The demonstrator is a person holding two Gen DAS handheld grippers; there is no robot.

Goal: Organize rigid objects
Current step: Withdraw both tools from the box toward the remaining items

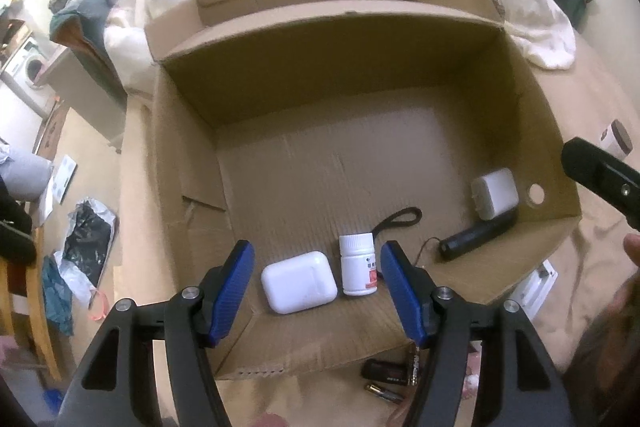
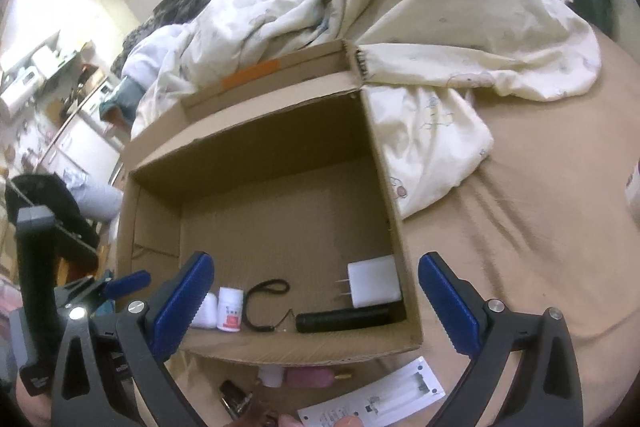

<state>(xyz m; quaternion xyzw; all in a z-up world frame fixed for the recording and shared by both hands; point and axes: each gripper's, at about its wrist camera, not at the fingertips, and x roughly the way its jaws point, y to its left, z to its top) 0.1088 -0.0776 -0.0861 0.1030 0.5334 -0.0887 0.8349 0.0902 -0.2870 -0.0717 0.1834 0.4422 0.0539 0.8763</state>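
Observation:
An open cardboard box [image 1: 360, 55] [image 2: 256, 143] sits on a bed. Inside near its front wall lie a white earbud case [image 1: 298, 281] [image 2: 205, 311], an upright white pill bottle [image 1: 358, 264] [image 2: 231, 309], a black flashlight [image 1: 476, 234] [image 2: 344, 319] with a wrist strap [image 1: 398, 218] [image 2: 266, 303], and a white plug charger [image 1: 494, 193] [image 2: 372, 285]. My left gripper [image 1: 316, 291] is open and empty, just above the case and bottle. My right gripper [image 2: 316, 307] is open and empty over the box's front edge.
Batteries [image 1: 390, 383] and a white card [image 2: 376, 403] lie on the tan sheet in front of the box. A pink item [image 2: 310, 377] lies there too. A crumpled white duvet [image 2: 420, 7] is piled behind the box. A small jar [image 1: 618, 139] stands right of it.

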